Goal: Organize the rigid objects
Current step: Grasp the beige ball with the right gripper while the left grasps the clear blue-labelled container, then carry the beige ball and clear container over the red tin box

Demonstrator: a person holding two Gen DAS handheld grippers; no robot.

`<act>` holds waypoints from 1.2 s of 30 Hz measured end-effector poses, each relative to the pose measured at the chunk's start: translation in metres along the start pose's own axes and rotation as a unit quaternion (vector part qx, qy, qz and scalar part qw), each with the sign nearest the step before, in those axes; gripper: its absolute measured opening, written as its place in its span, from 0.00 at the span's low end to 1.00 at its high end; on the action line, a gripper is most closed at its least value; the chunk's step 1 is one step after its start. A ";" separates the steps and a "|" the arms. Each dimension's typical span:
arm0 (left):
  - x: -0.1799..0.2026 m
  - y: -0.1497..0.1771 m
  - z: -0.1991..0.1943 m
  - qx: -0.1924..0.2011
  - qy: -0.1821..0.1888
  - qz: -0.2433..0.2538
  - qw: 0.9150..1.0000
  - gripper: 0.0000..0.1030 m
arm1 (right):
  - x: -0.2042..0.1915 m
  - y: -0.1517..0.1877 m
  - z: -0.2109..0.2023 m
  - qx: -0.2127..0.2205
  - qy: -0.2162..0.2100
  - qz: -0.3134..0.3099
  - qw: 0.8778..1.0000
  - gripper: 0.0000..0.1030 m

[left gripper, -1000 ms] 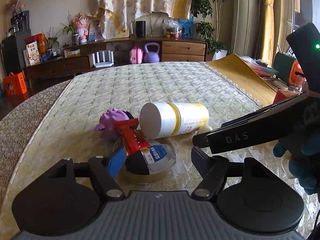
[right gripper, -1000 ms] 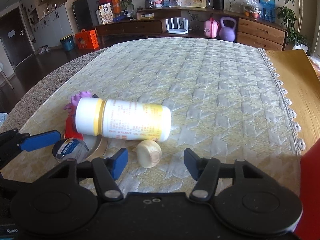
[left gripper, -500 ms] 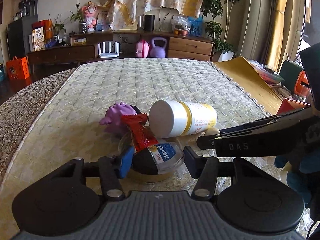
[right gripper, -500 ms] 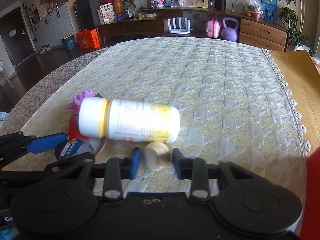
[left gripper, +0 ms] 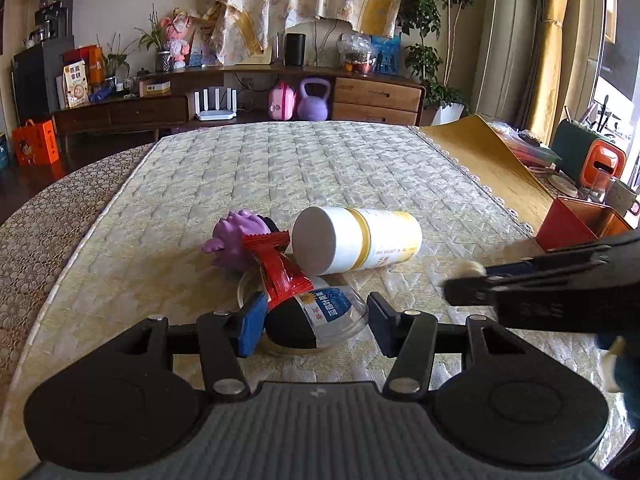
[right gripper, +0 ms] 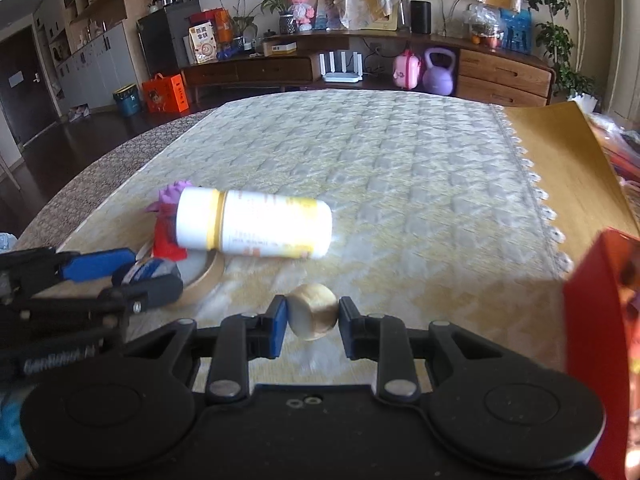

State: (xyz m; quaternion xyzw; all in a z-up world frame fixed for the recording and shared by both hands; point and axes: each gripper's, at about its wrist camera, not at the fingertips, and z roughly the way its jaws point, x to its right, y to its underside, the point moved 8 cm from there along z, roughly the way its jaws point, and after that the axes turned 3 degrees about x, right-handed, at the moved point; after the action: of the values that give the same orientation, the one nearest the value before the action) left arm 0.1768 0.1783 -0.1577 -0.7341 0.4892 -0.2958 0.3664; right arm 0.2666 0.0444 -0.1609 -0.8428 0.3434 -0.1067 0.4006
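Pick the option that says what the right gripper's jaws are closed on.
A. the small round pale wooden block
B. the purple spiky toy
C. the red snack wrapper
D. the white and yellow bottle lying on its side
A: in the right wrist view the right gripper has its jaws pressed against both sides of the small round pale wooden block, while the white and yellow plastic bottle lies farther off on the quilted cloth.

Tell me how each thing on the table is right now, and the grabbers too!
white bottle: lying on its side, cap on.
wooden bead: pinched between the right gripper's pads.
right gripper: shut on the bead.
left gripper: open, fingers either side of the small jar.
small jar: tipped over on a tape roll.
red packet: lying across the jar.
purple toy: lying behind the packet.
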 end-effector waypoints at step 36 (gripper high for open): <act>0.157 -0.038 -0.080 -0.003 0.103 0.050 0.993 0.53 | 0.107 0.030 -0.194 0.082 0.076 0.070 0.991 0.26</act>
State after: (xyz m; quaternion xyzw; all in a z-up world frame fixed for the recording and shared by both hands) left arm 0.1868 0.0217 -0.0695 -0.6751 0.5615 -0.3496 0.3266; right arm 0.2433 -0.1569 -0.0667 -0.7704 0.4209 -0.1704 0.4476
